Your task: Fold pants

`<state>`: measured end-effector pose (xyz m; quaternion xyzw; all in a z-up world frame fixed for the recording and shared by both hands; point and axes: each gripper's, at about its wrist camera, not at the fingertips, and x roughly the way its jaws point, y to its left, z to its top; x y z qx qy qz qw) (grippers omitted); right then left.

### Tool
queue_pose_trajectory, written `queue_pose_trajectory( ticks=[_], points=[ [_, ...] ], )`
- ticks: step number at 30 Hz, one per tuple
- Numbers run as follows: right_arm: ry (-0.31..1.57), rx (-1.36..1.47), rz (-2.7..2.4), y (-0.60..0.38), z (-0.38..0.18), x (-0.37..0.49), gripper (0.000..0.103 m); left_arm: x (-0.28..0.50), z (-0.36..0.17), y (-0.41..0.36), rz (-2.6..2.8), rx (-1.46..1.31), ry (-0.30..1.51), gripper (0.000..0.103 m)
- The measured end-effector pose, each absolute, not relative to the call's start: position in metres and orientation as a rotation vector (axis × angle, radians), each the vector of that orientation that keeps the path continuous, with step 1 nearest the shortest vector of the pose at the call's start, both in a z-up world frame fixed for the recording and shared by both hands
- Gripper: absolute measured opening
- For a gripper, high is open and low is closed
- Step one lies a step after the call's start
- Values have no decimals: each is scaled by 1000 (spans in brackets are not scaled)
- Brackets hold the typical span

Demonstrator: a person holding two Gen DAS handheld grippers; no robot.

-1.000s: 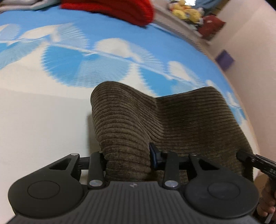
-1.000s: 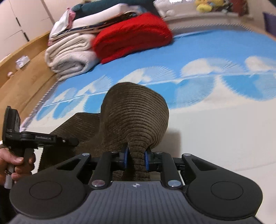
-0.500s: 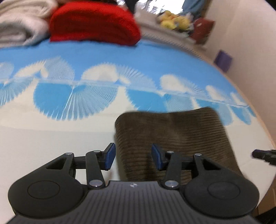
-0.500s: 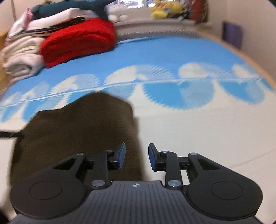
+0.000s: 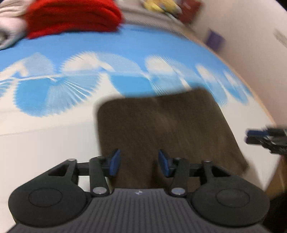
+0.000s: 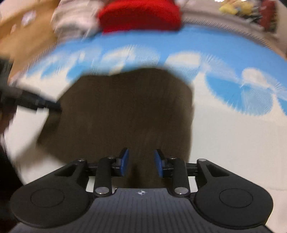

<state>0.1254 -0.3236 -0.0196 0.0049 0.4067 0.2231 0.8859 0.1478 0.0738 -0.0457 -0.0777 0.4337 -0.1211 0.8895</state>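
Showing both wrist views at one blurred moment: a bed covered by a sheet with a blue-and-white fan pattern and a plain pale band carries a folded, dark brown corduroy pair of pants, lying flat on the pale band with its far edge reaching the blue pattern. Both tools tilt downward toward the cloth. Left gripper: black body, blue-padded jaws spread and opening, hovering above the near left part of the folded pants; brown cloth shows in the gap below them, but the pads do not press on it. Right gripper: same build, jaws parted somewhat less and likewise opening, above the near right part of the pants, pads clear of the cloth. In the left view the bundle is a rough rectangle, running away from the camera about as far as it is wide; blur hides the ribs. A folded red knit blanket lies at the far end of the bed.
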Motion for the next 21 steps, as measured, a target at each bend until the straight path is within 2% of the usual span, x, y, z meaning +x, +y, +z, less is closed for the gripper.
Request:
queue_pose_trajectory(
  ticks=[2, 5, 7, 8, 9, 15, 16, 18, 20, 21],
  points=[
    [789, 105, 401, -323, -16, 138, 49, 159, -46, 82, -208, -230, 910, 60],
    [773, 195, 328, -327, -22, 170, 50, 175, -55, 94, -162, -349, 938, 66],
    [784, 262, 293, -329, -30, 194, 58, 184, -61, 104, -136, -419, 945, 76],
    [800, 313, 274, -333, -38, 207, 67, 190, -64, 108, -119, -462, 951, 78],
    [822, 362, 263, -330, -44, 213, 71, 195, -67, 113, -109, -506, 960, 78],
    [968, 612, 188, -338, -91, 251, 73, 222, -97, 132, -99, -642, 1028, 78],
    [981, 643, 188, -339, -98, 255, 75, 226, -103, 132, -104, -645, 1044, 78],
    [994, 667, 187, -338, -105, 261, 86, 231, -113, 132, -129, -675, 1051, 77],
    [991, 649, 189, -337, -107, 265, 86, 237, -118, 133, -165, -710, 1036, 59],
    [986, 640, 190, -336, -107, 265, 84, 241, -117, 131, -177, -698, 1029, 58]
  ],
)
